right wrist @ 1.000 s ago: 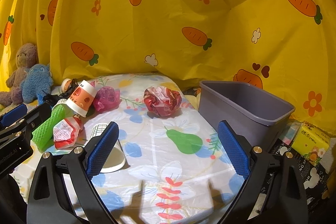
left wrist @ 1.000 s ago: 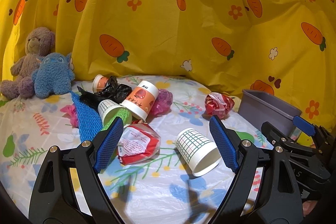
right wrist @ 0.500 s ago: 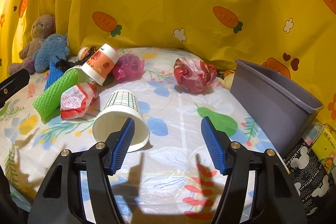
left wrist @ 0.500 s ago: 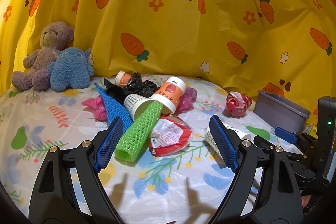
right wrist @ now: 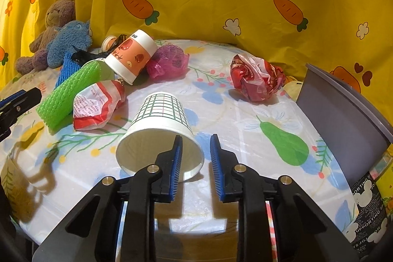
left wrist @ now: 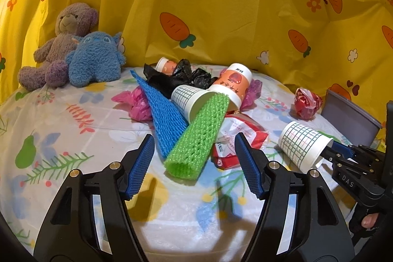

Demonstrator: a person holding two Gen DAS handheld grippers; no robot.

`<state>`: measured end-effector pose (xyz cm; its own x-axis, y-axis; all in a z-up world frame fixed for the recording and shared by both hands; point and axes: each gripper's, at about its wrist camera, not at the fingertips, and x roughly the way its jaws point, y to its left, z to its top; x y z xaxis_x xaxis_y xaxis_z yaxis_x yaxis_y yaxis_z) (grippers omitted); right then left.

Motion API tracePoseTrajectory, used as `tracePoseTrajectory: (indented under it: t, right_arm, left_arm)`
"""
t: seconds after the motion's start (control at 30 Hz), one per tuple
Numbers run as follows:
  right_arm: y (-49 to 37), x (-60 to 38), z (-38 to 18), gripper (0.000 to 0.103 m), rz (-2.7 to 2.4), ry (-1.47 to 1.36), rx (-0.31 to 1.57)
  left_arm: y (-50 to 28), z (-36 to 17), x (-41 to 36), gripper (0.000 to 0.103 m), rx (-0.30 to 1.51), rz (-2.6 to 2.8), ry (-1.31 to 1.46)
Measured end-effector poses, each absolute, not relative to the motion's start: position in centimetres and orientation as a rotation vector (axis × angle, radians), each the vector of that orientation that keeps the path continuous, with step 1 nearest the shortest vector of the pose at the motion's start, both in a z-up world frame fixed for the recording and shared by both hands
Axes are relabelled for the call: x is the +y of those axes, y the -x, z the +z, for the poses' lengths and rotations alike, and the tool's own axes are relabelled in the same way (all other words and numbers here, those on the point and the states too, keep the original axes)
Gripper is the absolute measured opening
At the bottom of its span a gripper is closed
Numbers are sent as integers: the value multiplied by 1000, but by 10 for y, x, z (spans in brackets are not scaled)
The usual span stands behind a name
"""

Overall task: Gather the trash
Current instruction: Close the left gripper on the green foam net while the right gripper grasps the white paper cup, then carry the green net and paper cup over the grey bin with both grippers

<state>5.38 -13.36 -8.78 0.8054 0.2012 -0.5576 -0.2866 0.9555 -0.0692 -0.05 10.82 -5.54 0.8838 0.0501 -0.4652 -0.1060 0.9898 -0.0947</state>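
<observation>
A checked white paper cup (right wrist: 159, 124) lies on its side on the table. My right gripper (right wrist: 195, 163) straddles its rim, left finger inside the mouth, right finger outside, jaws narrowed with a gap still showing. The cup also shows in the left wrist view (left wrist: 303, 146). My left gripper (left wrist: 194, 163) is open and empty, hovering before a green foam net (left wrist: 199, 139), a blue foam net (left wrist: 164, 114) and a red-white wrapper (left wrist: 235, 141). A grey bin (right wrist: 343, 119) stands at the right table edge.
Further back lie an orange-print cup (right wrist: 130, 55), another checked cup (left wrist: 191, 97), black bag (left wrist: 176, 77), pink bags (right wrist: 169, 62), a crumpled red wrapper (right wrist: 255, 79). Plush toys (left wrist: 73, 50) sit back left. A yellow carrot curtain (left wrist: 221, 4) hangs behind.
My right gripper has moved forward onto the checked cup's rim and its jaws have narrowed. My left gripper has swung left toward the foam nets, staying open.
</observation>
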Motion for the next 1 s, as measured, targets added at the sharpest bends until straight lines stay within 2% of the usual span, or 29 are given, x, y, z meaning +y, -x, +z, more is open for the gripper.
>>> tracePoseTrajectory:
  t: [0.07, 0.23, 0.57, 0.77, 1.0]
  right_arm:
    - [-54, -132, -89, 12, 265, 160, 577]
    - [-54, -132, -89, 5, 270, 155, 572]
    - [-49, -138, -81, 4, 269, 135, 532]
    - [-43, -141, -75, 4, 281, 117, 509]
    - [-35, -149, -61, 4, 288, 89, 463]
  left_arm:
    - [-6, -59, 115, 54, 519, 59, 151]
    - [-20, -65, 119, 37, 599, 42, 165]
    - [-30, -72, 118, 13, 679, 39, 146]
    - [-25, -65, 122, 10, 655, 49, 162]
    - [-1, -30, 127, 10, 537, 40, 204]
